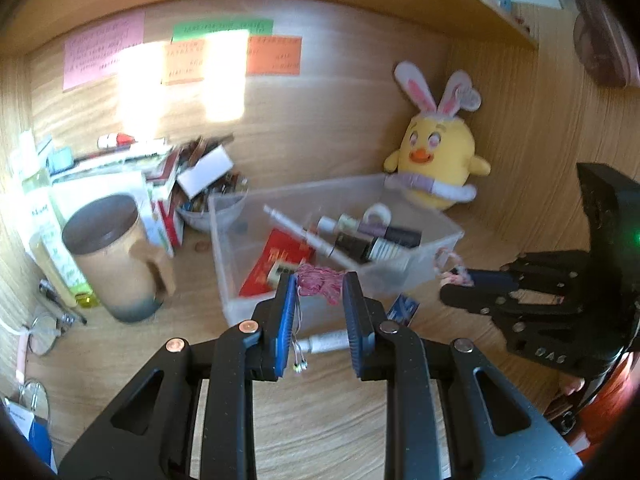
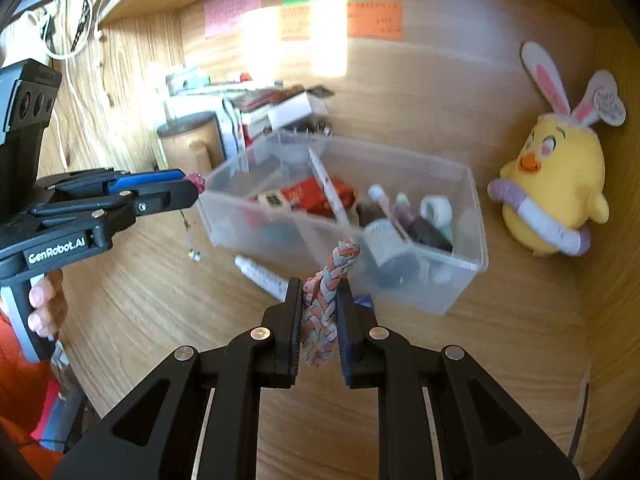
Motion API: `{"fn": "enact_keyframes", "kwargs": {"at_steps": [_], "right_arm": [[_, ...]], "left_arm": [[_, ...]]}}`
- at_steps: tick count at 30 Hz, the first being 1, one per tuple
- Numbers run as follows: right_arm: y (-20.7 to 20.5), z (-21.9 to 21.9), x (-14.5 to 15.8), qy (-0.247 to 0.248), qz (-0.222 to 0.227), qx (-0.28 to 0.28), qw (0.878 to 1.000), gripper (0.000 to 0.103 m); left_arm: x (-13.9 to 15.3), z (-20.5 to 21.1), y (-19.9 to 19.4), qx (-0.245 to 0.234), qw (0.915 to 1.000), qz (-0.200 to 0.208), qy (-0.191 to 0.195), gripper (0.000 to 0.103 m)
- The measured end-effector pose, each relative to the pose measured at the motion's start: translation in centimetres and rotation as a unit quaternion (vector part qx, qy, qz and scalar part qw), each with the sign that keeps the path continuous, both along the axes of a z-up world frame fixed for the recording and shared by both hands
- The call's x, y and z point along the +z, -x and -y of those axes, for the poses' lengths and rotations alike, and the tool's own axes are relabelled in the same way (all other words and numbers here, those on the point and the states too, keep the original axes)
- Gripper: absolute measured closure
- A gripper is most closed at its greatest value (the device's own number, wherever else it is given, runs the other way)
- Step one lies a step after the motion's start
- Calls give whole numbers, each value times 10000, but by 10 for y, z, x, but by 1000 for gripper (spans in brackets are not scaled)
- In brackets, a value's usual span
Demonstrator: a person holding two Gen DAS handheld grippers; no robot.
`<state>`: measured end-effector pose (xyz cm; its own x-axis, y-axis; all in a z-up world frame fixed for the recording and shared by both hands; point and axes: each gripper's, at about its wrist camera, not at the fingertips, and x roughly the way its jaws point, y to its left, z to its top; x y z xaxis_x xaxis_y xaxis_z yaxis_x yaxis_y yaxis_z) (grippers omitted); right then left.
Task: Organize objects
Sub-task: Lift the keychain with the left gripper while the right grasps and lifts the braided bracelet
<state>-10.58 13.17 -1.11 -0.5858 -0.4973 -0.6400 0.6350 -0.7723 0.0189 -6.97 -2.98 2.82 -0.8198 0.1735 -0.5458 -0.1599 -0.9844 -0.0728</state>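
A clear plastic bin (image 1: 228, 280) (image 2: 472, 264) sits on the wooden desk, holding a red packet (image 1: 276, 258), pens and small bottles. My left gripper (image 1: 318, 280) is shut on a pink thread tassel (image 1: 320, 282) with thin strands hanging down, just above the bin's near wall. It also shows in the right wrist view (image 2: 192, 188) at the bin's left end. My right gripper (image 2: 320, 284) is shut on a pink-and-grey braided cord (image 2: 326, 300), near the bin's front corner. It also shows in the left wrist view (image 1: 456, 280).
A white tube (image 1: 326, 342) (image 2: 264, 276) lies on the desk in front of the bin. A yellow chick plush (image 1: 436, 160) (image 2: 556, 196) stands at the back right. A tan mug (image 1: 116, 256) and stacked boxes stand at the left. A blue-and-white packet (image 1: 404, 308) lies beside the bin.
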Motion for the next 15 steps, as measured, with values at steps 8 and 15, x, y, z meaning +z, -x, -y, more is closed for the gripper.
{"fn": "enact_keyframes", "kwargs": {"at_steps": [8, 15], "right_arm": [[19, 5, 17, 337, -155, 0, 9993, 89], [37, 4, 32, 226, -423, -93, 9988, 89]], "left_arm": [[31, -11, 8, -60, 9991, -415, 28, 79], [51, -10, 22, -41, 9979, -649, -41, 79]]}}
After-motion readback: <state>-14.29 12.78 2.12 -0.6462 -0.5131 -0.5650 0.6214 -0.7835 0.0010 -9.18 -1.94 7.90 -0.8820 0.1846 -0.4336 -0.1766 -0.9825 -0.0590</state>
